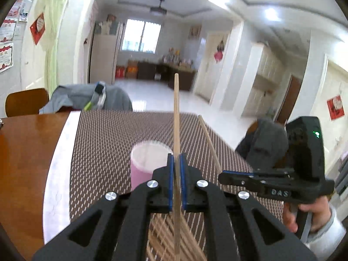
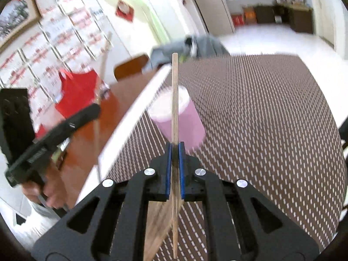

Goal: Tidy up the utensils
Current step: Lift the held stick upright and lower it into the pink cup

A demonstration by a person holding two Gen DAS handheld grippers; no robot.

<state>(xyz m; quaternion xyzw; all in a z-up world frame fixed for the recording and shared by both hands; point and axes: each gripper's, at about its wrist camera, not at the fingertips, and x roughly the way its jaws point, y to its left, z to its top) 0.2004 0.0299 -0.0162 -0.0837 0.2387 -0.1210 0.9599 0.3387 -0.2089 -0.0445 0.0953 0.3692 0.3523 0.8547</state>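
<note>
Our left gripper (image 1: 177, 158) and right gripper (image 2: 175, 146) each clamp one chopstick (image 1: 176, 113), sticks pointing forward. The pink cup (image 1: 143, 163) stands ahead below both tips, left gripper looks nearer.

Wooden table (image 1: 26, 143) under brown woven mat (image 1: 113, 134)

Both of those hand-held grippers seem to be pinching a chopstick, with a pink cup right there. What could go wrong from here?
The left hand-held gripper and right hand-held gripper each pinch one long chopstick across a short stretch only, so either stick could pivot or slip out. The pink cup is light-looking and open-topped; a badly aimed tip could catch its rim and tip it over. The two grippers are close together, so the sticks might knock each other.
</note>
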